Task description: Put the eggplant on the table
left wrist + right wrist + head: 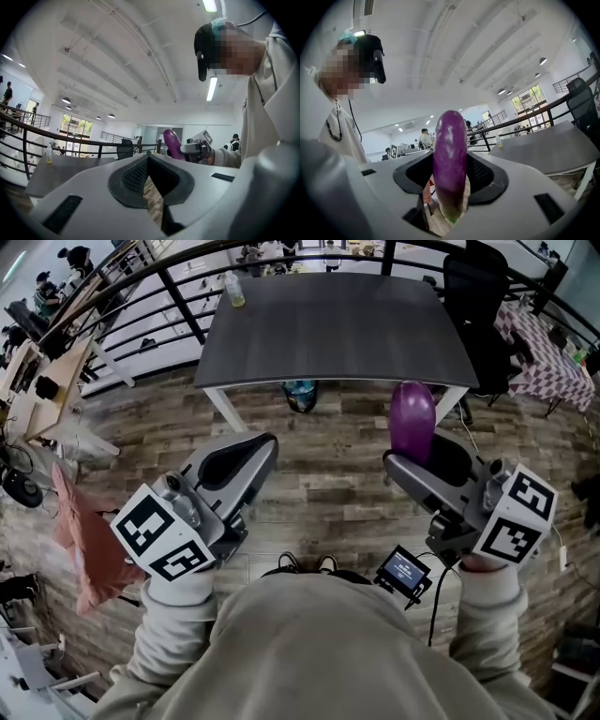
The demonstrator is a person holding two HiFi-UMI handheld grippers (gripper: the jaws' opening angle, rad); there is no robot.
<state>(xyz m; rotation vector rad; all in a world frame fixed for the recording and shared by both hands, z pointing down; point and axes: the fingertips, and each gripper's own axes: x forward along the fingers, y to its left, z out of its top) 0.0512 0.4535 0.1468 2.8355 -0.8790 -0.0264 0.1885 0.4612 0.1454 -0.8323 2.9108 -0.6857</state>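
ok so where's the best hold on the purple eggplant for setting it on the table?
Lower part, near the pale greenish end, jaws across its width from the sides, as the right gripper has the glossy purple eggplant now. It stands upright with its rounded bulk clear above, so it is probably easy to lay down.

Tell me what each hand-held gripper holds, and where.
The right hand-held gripper holds the eggplant by its lower end; the left hand-held gripper, nothing.

The person is wearing a beige sweatshirt point(309, 643) and a black cap point(204, 37). The grey left tongs point(265, 444) and right tongs point(412, 457) are carrying black-and-white marker cubes point(161, 532).
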